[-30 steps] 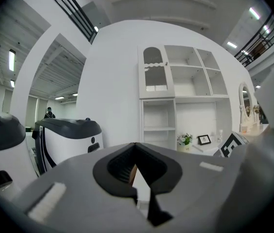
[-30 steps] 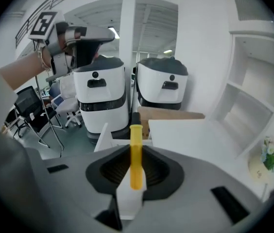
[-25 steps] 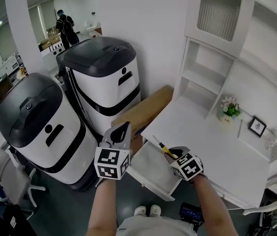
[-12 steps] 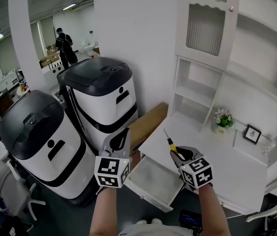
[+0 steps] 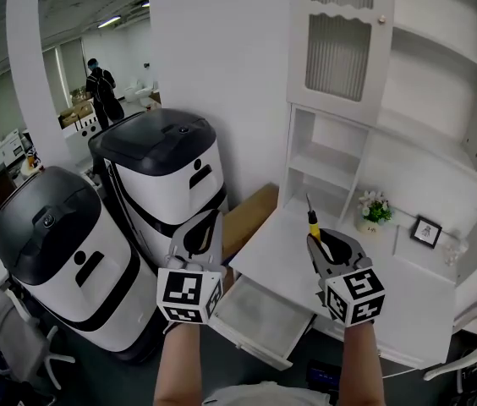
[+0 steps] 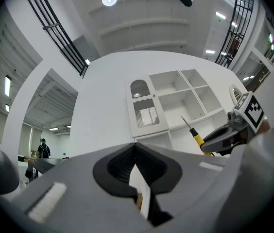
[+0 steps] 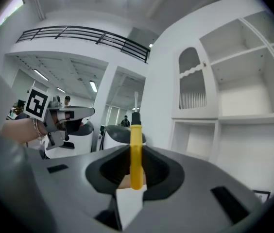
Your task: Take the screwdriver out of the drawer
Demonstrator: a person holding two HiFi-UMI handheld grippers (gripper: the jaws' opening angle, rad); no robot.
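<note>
Your right gripper point(image 5: 321, 245) clamps the screwdriver point(image 5: 312, 220), handle end hidden in its jaws; your left gripper point(image 5: 209, 223), centre-left, is closed on nothing.

I find open passage over the drawer point(image 5: 258, 316) and the near tabletop point(image 5: 395, 293). Obstructions: flower pot point(image 5: 374, 211) and picture frame point(image 5: 425, 231) at the rear, shelf unit point(image 5: 333, 155) behind, black-lidded machines point(image 5: 171, 184) on my left.

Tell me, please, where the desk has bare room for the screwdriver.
The desk top is bare between the open drawer and the shelf unit, and in front of the picture frame. Its back edge is busier: the flower pot stands beside the frame.
</note>
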